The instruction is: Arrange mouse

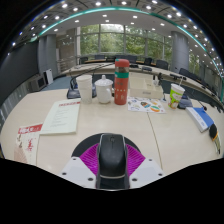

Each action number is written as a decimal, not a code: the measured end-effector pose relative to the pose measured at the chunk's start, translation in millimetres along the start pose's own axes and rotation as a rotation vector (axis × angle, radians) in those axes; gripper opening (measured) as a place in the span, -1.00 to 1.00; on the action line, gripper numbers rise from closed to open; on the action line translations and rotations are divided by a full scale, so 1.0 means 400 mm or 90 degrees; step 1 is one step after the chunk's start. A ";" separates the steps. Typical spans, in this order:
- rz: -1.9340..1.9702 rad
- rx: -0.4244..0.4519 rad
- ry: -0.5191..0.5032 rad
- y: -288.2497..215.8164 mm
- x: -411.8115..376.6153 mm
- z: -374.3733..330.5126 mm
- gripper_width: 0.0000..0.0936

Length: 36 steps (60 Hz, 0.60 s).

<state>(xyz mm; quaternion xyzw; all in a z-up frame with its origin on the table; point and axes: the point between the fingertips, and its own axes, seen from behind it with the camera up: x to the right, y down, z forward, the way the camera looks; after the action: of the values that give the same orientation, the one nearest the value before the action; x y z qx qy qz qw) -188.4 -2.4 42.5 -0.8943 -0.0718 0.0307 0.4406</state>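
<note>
Gripper [112,160] clenched on black mouse [112,152], pink pads tight on both sides, held low over tabletop [110,118].
Step, my read: carry and place. Keep mouse level, lower until flat on bare wood w/ clearance from booklet [62,116], red bottle [121,82], white teapot [103,90]; release only once seated.

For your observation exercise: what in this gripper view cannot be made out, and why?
- Mouse: its underside and sides are hidden by the gripper's fingers, which press on it.
- Booklet: print too small to read.
- Red bottle: label too small.
- Papers beyond it: content unclear.
</note>
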 end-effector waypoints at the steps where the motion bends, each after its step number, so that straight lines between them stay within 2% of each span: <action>1: -0.002 -0.005 0.003 0.010 -0.005 0.013 -0.31; 8: 0.003 -0.040 0.016 0.081 -0.029 0.073 -0.22; 10: 0.007 -0.058 0.016 0.101 -0.029 0.085 -0.15; 13: 0.008 -0.043 0.019 0.090 -0.029 0.086 -0.05; 15: 0.006 -0.052 0.017 0.095 -0.032 0.084 0.04; 17: 0.005 -0.064 0.015 0.101 -0.035 0.076 0.21; 20: 0.012 -0.068 0.013 0.098 -0.040 0.049 0.76; 21: 0.013 -0.066 0.012 0.093 -0.043 0.037 0.85; 23: 0.014 -0.060 0.014 0.081 -0.043 0.009 0.77; 27: 0.015 -0.049 0.036 0.055 -0.034 -0.064 0.86; 36: 0.042 -0.029 0.054 0.013 -0.055 -0.283 0.82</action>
<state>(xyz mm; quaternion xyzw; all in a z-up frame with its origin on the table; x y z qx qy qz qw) -196.3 -97.9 107.2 -0.9063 -0.0246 0.0054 0.4218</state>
